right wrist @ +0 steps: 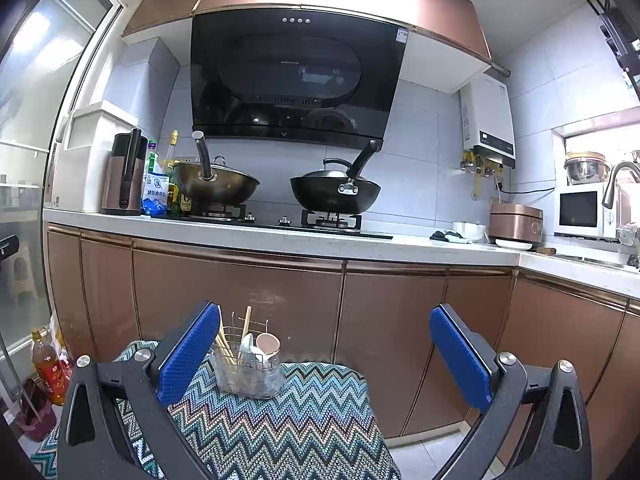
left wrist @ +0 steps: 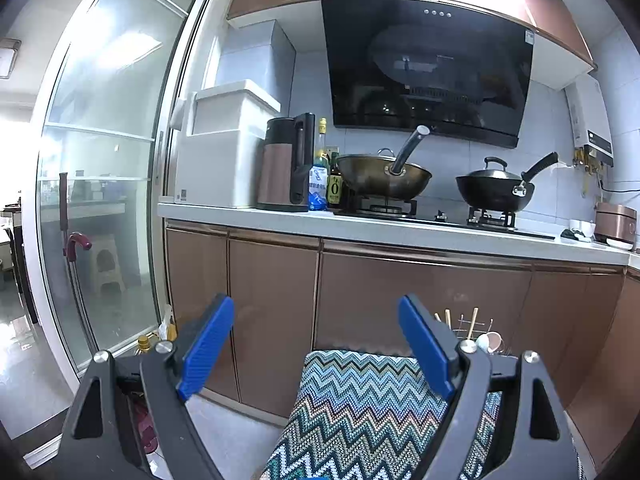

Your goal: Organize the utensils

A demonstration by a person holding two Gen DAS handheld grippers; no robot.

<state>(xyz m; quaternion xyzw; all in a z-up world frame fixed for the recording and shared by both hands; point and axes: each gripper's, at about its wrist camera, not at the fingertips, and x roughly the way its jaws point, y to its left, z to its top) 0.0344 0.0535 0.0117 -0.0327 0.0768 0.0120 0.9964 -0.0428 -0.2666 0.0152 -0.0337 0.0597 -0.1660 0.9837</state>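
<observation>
Item: wire utensil holder [right wrist: 249,372], upright at the far edge of the zigzag cloth [right wrist: 312,420], holding chopsticks [right wrist: 246,326], a white spoon [right wrist: 247,345] and what looks like a pink cup [right wrist: 267,346]; no loose utensils show on the cloth. Left gripper [left wrist: 316,350] and right gripper [right wrist: 324,354]: both spread wide, holding nothing, raised short of the holder. Stage: fits either utensils sorted already or hands poised before picking; no further move is settled.
</observation>
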